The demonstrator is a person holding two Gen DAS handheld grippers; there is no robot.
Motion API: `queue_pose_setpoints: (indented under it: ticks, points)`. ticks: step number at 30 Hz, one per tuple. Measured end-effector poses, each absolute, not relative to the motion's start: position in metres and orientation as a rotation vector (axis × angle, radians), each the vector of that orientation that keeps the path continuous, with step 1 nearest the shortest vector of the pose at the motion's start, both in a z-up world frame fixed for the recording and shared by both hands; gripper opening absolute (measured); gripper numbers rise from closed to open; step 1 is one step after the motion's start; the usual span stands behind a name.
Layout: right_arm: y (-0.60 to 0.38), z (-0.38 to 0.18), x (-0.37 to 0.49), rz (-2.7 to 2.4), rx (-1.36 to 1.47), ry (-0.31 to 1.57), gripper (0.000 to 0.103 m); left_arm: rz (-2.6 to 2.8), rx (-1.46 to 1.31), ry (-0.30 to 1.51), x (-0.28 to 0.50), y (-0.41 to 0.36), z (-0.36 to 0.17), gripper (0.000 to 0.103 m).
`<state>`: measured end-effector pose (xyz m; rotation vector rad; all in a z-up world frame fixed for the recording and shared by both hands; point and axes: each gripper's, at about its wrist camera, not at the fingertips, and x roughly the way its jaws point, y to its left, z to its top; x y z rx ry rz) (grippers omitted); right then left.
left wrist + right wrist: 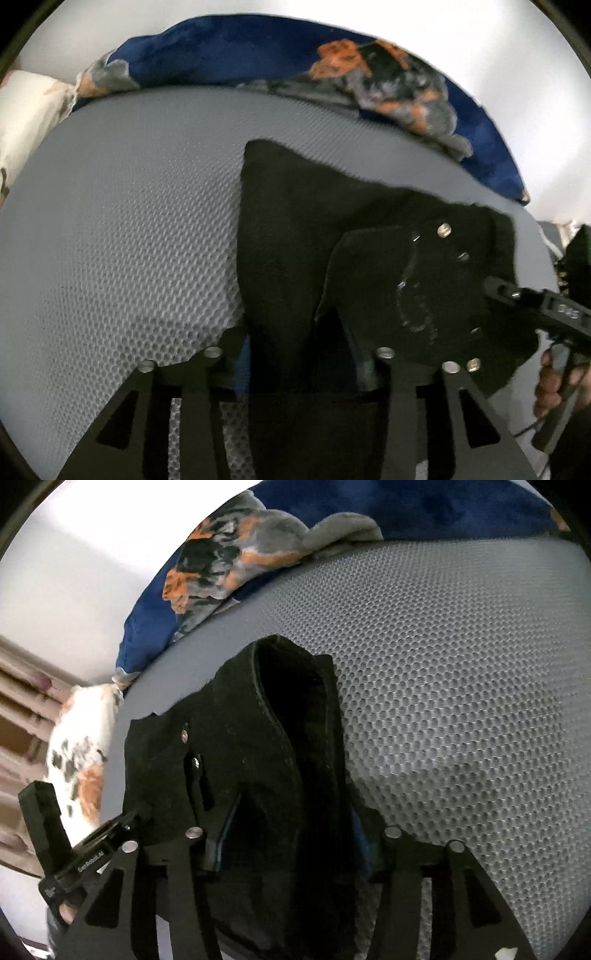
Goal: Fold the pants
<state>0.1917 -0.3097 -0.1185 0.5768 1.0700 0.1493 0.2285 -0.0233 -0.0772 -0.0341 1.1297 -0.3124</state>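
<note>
The black pants (295, 229) lie bunched on a grey mesh mattress (129, 221), filling the lower middle and right of the left wrist view and the lower centre of the right wrist view. They are not spread flat: in the right view the cloth stands up in a doubled ridge with a stitched hem or waistband edge near the top, and it drapes down between the fingers. A patterned blue blanket (229, 48) is heaped along the upper edge of the mattress, clear of the pants.

The left gripper (295, 354) has its fingers partly spread with dark cloth running between them; whether the pads press on that cloth I cannot tell. The right gripper (291, 838) stands likewise, half spread with fabric between its fingers, grip unclear. The right gripper also shows at the right edge of the left view, with a hand (554, 384) on its handle.

As a judgement, a fold looks to be partly laid: layers overlap, yet the edges are ragged and unaligned. Left to do: settle the bundle flat, square its edges, and probably fold it again.
</note>
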Motion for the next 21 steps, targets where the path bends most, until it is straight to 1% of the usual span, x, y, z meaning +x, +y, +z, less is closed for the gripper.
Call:
queue_pose_setpoints:
  ticks: [3,5,6,10,14,18,21]
  points:
    - [-0.307,-0.116,0.183,0.119,0.526,1.075,0.052,-0.300,-0.010,1.103,0.219,-0.024,-0.080,0.052]
    - [-0.305,-0.114,0.176,0.087,0.492,1.077,0.061,-0.293,-0.008,1.098,0.212,-0.023,-0.080,0.053]
    - [-0.304,-0.111,0.173,0.071,0.474,1.073,0.063,-0.290,-0.012,1.097,0.208,-0.022,-0.080,0.055]
    - [-0.300,-0.102,0.155,0.036,0.442,1.051,0.067,-0.265,-0.032,1.107,0.192,-0.017,-0.078,0.059]
    - [-0.293,-0.088,0.134,0.004,0.391,1.017,0.067,-0.225,-0.003,1.108,0.173,-0.016,-0.073,0.061]
    - [-0.278,-0.074,0.113,-0.015,0.317,0.979,0.071,-0.191,0.054,1.084,0.150,-0.017,-0.064,0.070]
    - [-0.269,-0.067,0.097,-0.024,0.274,0.973,0.072,-0.173,0.082,1.067,0.133,-0.017,-0.057,0.075]
